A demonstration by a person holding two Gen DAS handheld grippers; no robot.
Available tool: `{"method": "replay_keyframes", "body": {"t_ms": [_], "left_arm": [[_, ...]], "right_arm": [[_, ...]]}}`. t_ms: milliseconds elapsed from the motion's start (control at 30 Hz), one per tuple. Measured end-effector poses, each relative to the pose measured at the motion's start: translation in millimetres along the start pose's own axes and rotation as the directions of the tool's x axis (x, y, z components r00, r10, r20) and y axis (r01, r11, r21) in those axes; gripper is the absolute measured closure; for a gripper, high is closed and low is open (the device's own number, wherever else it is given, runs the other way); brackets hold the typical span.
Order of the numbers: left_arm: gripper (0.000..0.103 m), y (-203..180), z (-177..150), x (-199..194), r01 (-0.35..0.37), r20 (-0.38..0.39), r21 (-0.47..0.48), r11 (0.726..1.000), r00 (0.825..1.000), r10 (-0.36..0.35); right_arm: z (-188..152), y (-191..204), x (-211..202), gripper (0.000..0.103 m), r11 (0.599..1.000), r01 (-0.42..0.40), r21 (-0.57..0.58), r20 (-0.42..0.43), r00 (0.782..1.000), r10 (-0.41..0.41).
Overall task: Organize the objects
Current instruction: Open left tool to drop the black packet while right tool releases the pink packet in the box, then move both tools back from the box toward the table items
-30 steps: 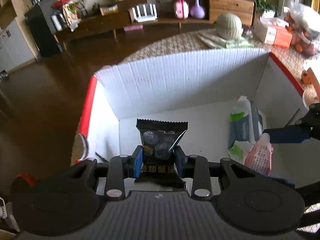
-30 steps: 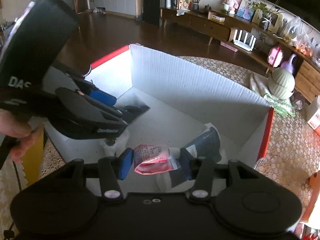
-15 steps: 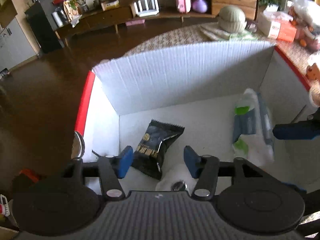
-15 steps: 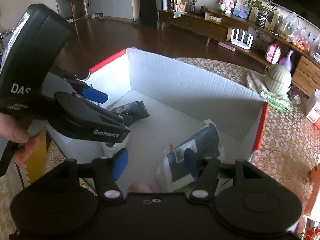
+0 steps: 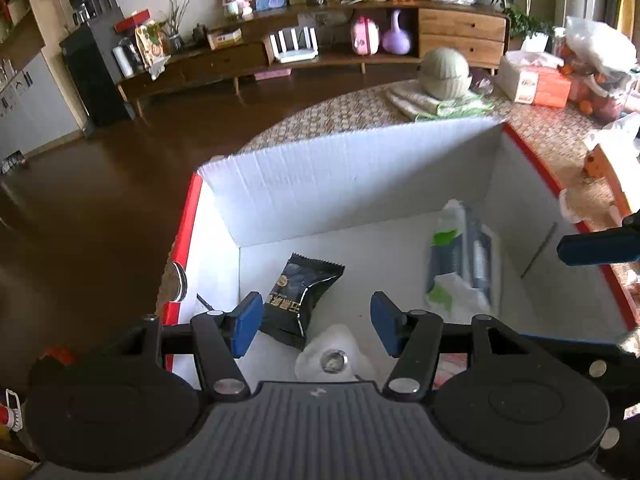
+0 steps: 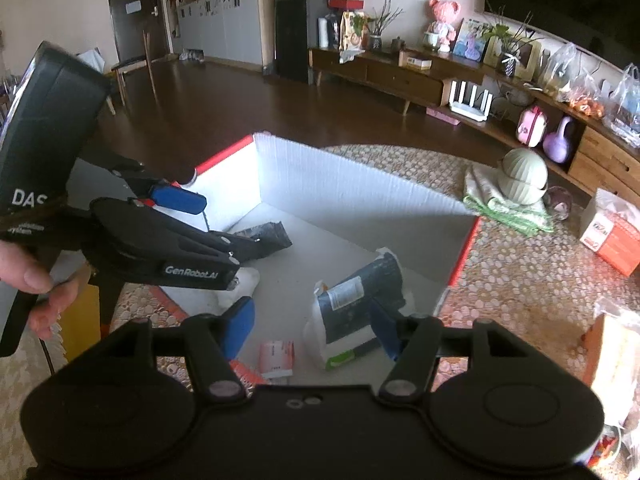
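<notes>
A white corrugated box with red rims [image 5: 340,184] [image 6: 352,196] stands on the table. In it lie a black snack packet [image 5: 298,294] [image 6: 266,242], a blue and white wipes pack [image 5: 460,264] [image 6: 356,300], a white bag with a metal cap [image 5: 332,354] [image 6: 240,284] and a small pink packet [image 6: 276,358]. My left gripper [image 5: 316,324] is open and empty above the box's near left part, over the snack packet; it also shows in the right wrist view [image 6: 188,216]. My right gripper [image 6: 312,330] is open and empty above the near right part, over the pink packet and wipes pack.
The box sits on a table with a patterned cloth [image 6: 516,280]. On the table beyond it are a green round pot on folded cloths [image 5: 444,74], an orange and white tissue box [image 5: 536,84] and plastic bags. A yellow object [image 6: 80,320] stands left of the box.
Both grippers opened. The left let the black snack packet drop into the box and the right let the pink packet drop. Both grippers have drawn back and up.
</notes>
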State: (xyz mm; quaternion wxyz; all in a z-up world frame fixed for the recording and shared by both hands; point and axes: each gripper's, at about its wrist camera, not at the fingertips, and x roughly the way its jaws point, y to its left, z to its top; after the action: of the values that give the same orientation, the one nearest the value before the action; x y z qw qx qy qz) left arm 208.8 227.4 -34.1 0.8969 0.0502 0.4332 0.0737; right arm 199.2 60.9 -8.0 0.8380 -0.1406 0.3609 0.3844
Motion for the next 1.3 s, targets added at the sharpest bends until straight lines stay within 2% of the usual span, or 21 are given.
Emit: {"method": "replay_keyframes", "body": {"t_ms": [367,500,733,900,1100,1300], "left_arm": [[0.044,-27.6,-2.7,-67.6,0.031,0.122,0.010,0.999,0.992,-0.032],[0.036,-41.0,-8.0,-87.6,0.046,0.159,0.015,0.999,0.986,-0.048],[0.030,-69.6,-22.1,-114.7,0.081,0.202,0.019,0.997,0.976,-0.083],[0.026,-93.5,-33.4,-125.1,0.106,0.220,0.022,0.994,0.969,-0.109],[0.025,-124.2,-44.7,-129.9,0.136,0.245,0.019,0.991,0.960,-0.136],[0.021,-150.5,-55.8,-128.8,0.172,0.272,-0.006,0.985,0.948,-0.164]], "right_arm": [[-19.2,-2.8,-62.0,0.034,1.000,-0.010,0.022,0.085,0.996,0.008],[-34.0,-5.9,-81.5,0.029,1.000,-0.013,0.026,0.109,0.994,0.010],[-69.4,-17.8,-108.9,0.020,0.998,0.003,0.066,0.134,0.991,-0.012],[-96.5,-31.3,-123.7,0.013,0.994,0.030,0.103,0.144,0.989,-0.044],[-127.5,-53.4,-139.7,0.004,0.986,0.068,0.153,0.153,0.984,-0.092],[-156.1,-80.8,-155.9,0.001,0.975,0.117,0.190,0.155,0.977,-0.148]]}}
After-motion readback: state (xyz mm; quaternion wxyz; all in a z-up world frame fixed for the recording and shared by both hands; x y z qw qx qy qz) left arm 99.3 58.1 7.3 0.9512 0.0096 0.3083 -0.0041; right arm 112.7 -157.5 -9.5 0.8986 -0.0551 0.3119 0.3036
